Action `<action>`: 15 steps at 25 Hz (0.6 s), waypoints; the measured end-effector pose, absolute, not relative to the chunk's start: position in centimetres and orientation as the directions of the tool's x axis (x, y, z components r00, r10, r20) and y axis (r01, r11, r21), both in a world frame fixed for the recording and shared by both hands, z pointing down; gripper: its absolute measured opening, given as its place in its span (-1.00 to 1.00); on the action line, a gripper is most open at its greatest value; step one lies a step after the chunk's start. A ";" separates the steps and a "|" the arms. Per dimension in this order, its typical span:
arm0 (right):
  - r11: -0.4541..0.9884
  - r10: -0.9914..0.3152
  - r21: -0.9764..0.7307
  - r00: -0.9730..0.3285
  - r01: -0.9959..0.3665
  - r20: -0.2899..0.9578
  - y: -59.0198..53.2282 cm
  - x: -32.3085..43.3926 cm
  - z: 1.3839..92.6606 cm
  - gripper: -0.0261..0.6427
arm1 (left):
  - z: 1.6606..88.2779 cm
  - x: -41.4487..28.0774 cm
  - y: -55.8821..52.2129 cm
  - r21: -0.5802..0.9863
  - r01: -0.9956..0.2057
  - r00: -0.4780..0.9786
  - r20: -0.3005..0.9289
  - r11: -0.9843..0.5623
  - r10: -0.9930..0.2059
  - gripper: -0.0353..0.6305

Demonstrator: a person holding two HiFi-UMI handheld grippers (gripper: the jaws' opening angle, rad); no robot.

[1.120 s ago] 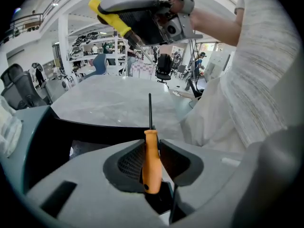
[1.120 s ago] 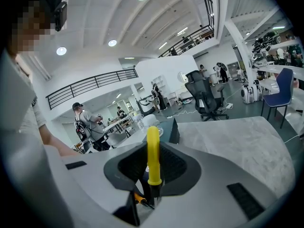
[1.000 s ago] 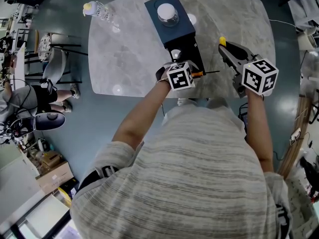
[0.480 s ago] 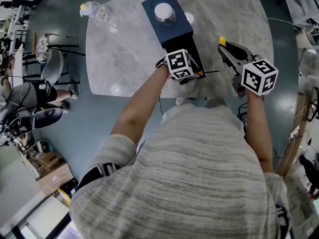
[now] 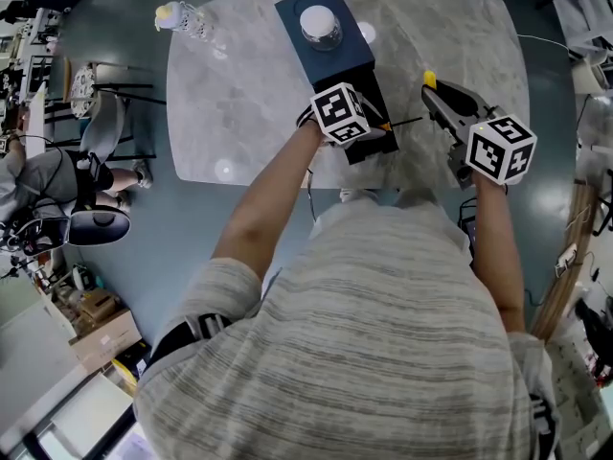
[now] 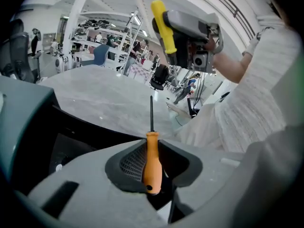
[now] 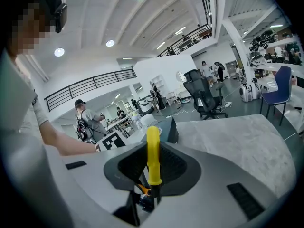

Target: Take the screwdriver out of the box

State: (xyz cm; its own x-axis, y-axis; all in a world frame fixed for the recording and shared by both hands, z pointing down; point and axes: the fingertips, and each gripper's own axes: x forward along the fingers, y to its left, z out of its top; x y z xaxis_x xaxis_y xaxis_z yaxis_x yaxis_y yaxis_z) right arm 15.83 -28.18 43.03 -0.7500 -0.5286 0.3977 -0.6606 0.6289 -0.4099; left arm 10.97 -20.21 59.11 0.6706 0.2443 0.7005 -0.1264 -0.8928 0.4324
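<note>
An orange-handled screwdriver (image 6: 152, 158) lies between the jaws of my left gripper (image 6: 153, 174), its thin black shaft pointing away over the table. These jaws have just been closing and now press on the handle. In the head view the left gripper (image 5: 381, 127) hovers over the open black near end of the dark blue box (image 5: 337, 60), with the screwdriver (image 5: 388, 125) sticking out to the right. My right gripper (image 5: 437, 94) hangs right of the box, shut on a yellow-handled tool (image 7: 153, 151).
A round white-lidded jar (image 5: 322, 25) stands on the box's blue top. A plastic bottle (image 5: 187, 19) lies at the far left corner of the grey marble table (image 5: 239, 113). A person (image 5: 57, 185) sits on the floor side at the left.
My left gripper has moved further over the box's open end and rolled, taking the orange screwdriver with it. The right gripper has kept still.
</note>
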 end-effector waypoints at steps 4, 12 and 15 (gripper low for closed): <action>0.638 -0.524 -0.412 -0.759 -0.650 0.385 -28.3 15.5 42.6 -0.70 | 58.0 10.8 -21.0 0.439 -0.191 0.727 0.664 -0.878 0.174 -0.63; 0.660 -0.518 -0.422 -0.783 -0.622 0.345 -29.2 14.1 41.6 -0.70 | 55.0 9.9 -23.9 0.472 -0.328 0.842 0.538 -0.818 -0.027 -0.63; 0.670 -0.517 -0.430 -0.796 -0.606 0.316 -29.3 13.9 40.5 -0.70 | 52.8 9.3 -25.2 0.479 -0.406 0.866 0.474 -0.778 -0.160 -0.63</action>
